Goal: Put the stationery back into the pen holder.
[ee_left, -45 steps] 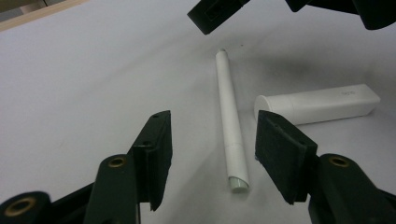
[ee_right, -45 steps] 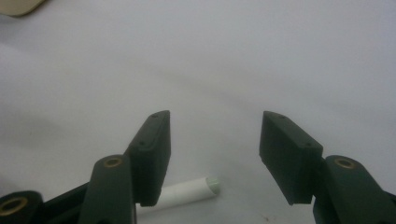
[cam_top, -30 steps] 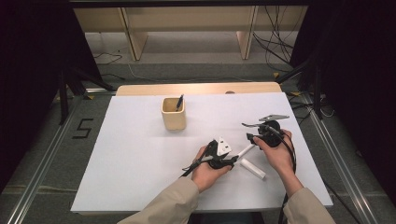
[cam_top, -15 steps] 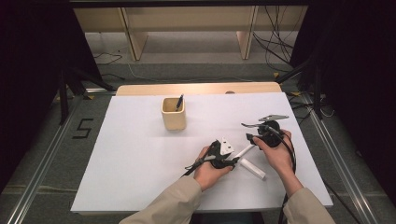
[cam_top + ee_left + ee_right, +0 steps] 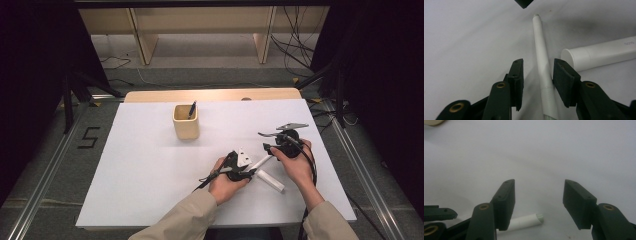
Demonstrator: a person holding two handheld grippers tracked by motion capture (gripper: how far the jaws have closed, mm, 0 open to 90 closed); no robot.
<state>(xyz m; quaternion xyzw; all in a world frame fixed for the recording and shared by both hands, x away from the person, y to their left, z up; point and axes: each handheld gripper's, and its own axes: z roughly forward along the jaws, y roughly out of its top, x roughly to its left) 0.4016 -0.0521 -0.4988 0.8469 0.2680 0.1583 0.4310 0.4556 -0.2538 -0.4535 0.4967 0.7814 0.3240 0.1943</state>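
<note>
Step in hand, as judged: take up the white pen (image 5: 543, 72) lying on the white table (image 5: 150, 165) w/ the left gripper (image 5: 537, 75). The pen lies near the front right of the table, between both hands, tip toward the right gripper (image 5: 270, 142); just beside it, on the person's side, lies a thicker white tube (image 5: 604, 53), apart from the pen. In the left gripper view the pen runs between the two jaws: the right-hand pad touches or nearly touches the barrel, the other pad stands clear of it w/ bare table in the gap. The jaws have just been closing on the pen, but no two-sided pinch yet, so treat the left gripper as not yet gripping. To do it well: centre the barrel between the pads before full closure, else the one pad will likely push the pen sideways toward the tube; keep the pads low to the table and square to the barrel; lift only once both pads bear on it. Right gripper: jaws wide apart, nothing between them; the pen tip (image 5: 529, 221) lies below and ahead of them. Pose: left hand (image 5: 227, 180) low over the table, gripper pointing forward-right along the surface; right hand (image 5: 297, 167) is set farther right, its gripper aimed left toward the pen. A tan cup (image 5: 186, 122) w/ a dark pen (image 5: 192, 110) in it stands well apart, further back.
</note>
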